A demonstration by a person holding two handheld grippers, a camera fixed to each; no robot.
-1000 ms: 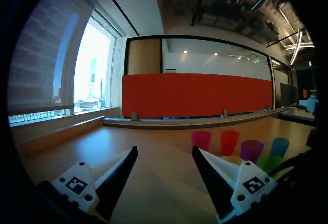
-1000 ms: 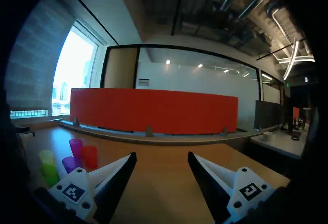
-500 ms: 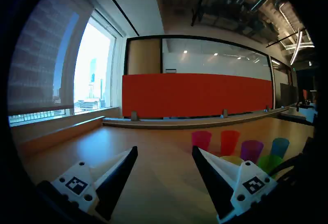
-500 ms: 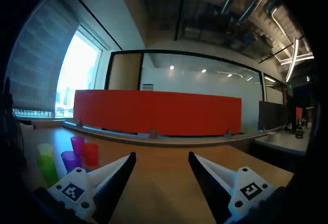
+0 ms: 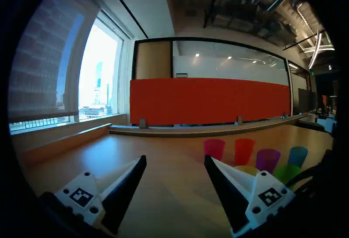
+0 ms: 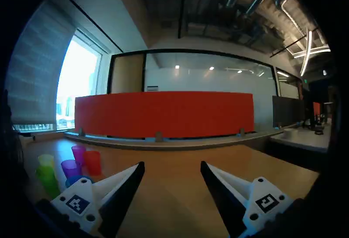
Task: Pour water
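Several coloured plastic cups stand clustered on the wooden table (image 5: 165, 151). In the left gripper view they sit to the right of my fingers: a pink cup (image 5: 214, 147), a red cup (image 5: 244, 150), a purple cup (image 5: 267, 159), a blue cup (image 5: 297, 156), a yellow cup (image 5: 246, 169) and a green cup (image 5: 285, 172). My left gripper (image 5: 175, 158) is open and holds nothing. In the right gripper view the same cluster lies low on the left: red cup (image 6: 92, 162), purple cup (image 6: 70, 168), green cup (image 6: 48, 179). My right gripper (image 6: 172, 166) is open and holds nothing.
A long red divider panel (image 5: 209, 100) runs along the table's far edge. A large window (image 5: 98, 79) and a wooden ledge (image 5: 61, 135) bound the left side. Another desk (image 6: 301, 137) with small items stands at the far right. Bare tabletop stretches ahead of both grippers.
The right gripper's view has tilted and swung slightly, so the cups sit a little differently at its left and a blue rim shows. The left gripper has stayed still.
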